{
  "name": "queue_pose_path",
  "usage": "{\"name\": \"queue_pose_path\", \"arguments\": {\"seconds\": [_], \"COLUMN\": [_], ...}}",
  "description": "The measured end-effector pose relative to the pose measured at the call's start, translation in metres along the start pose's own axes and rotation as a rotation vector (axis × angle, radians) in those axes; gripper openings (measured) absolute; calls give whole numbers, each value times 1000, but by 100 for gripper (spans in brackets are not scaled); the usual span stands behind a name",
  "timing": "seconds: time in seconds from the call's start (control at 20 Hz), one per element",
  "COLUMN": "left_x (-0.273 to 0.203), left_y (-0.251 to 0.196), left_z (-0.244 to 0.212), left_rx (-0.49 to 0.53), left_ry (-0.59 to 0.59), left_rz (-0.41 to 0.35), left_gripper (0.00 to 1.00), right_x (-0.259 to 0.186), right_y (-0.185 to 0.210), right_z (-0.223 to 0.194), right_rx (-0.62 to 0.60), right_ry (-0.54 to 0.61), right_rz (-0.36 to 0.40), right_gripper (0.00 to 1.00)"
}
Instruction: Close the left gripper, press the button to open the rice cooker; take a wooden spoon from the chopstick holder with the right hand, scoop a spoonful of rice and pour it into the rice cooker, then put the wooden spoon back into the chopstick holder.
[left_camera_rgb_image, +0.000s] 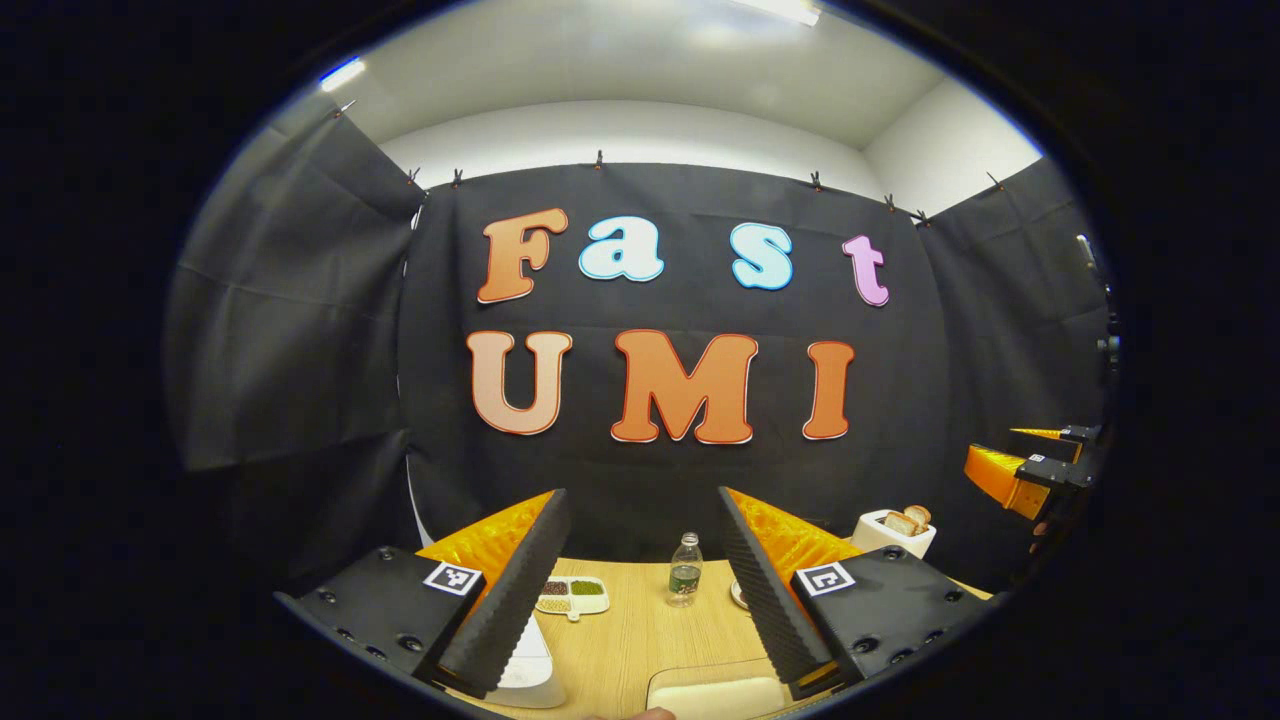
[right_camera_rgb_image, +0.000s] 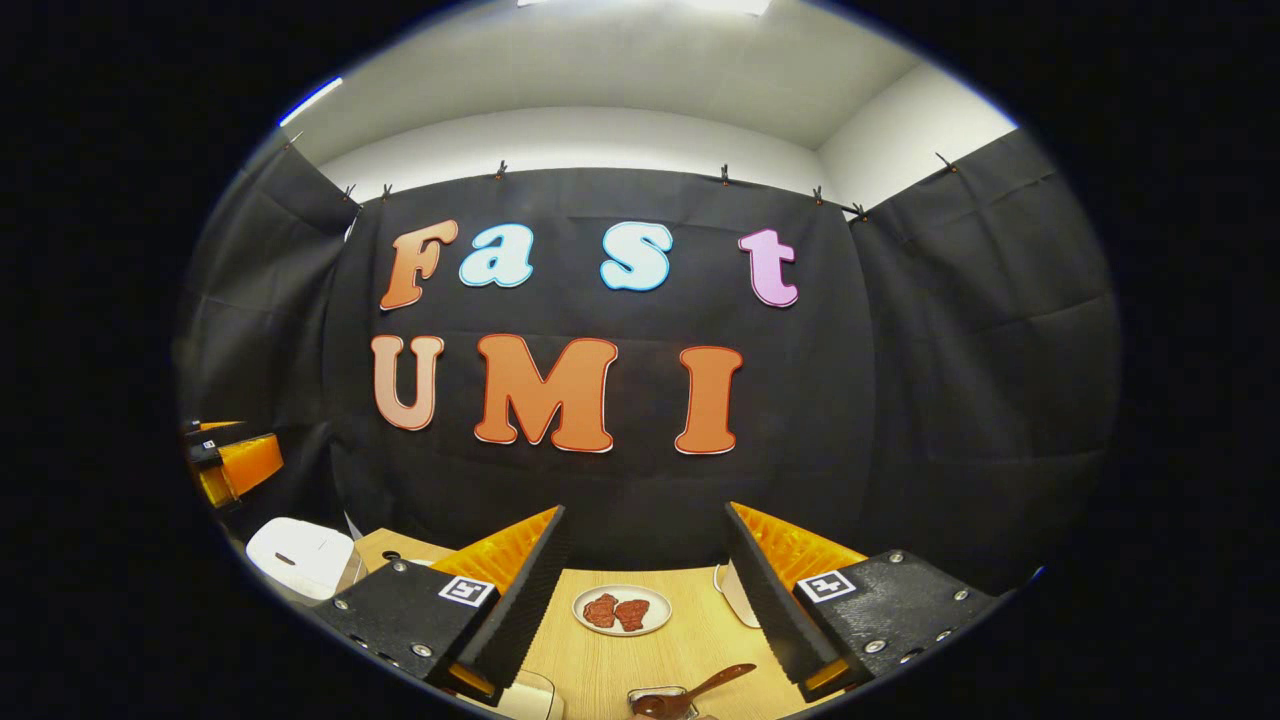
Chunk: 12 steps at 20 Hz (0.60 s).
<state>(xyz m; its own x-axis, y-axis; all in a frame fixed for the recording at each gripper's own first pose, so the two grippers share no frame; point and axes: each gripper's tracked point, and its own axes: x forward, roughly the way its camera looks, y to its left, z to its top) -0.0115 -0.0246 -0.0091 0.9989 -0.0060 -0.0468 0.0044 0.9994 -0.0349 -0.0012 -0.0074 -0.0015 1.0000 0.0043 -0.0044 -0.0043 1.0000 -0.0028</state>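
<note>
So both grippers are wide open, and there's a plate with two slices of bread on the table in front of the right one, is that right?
Not quite. The plate in the right gripper view holds two reddish-brown pieces that look like meat, not bread. The bread sits in the toaster in the left gripper view. The rest holds: the left gripper and the right gripper both have their jaws wide apart.

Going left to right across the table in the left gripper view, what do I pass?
Divided dish of beans and grains → clear plastic bottle → white toaster with bread slices in it → the other hand-held gripper, held up off the table at the right edge.
</note>
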Motion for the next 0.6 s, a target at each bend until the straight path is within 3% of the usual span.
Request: {"name": "queue_pose_path", "arguments": {"seconds": [0.25, 0.6], "left_x": [-3, 2], "left_y": [-13, 30], "left_z": [-6, 7], "left_rx": [7, 23], "left_ry": [10, -15], "left_rz": [-25, 61], "left_gripper": [99, 99], "right_x": [1, 6], "right_y": [7, 1], "right_z": [-6, -8], "right_rx": [-12, -4], "right_ry": [10, 18], "right_rz": [19, 0], "right_gripper": [94, 94]}}
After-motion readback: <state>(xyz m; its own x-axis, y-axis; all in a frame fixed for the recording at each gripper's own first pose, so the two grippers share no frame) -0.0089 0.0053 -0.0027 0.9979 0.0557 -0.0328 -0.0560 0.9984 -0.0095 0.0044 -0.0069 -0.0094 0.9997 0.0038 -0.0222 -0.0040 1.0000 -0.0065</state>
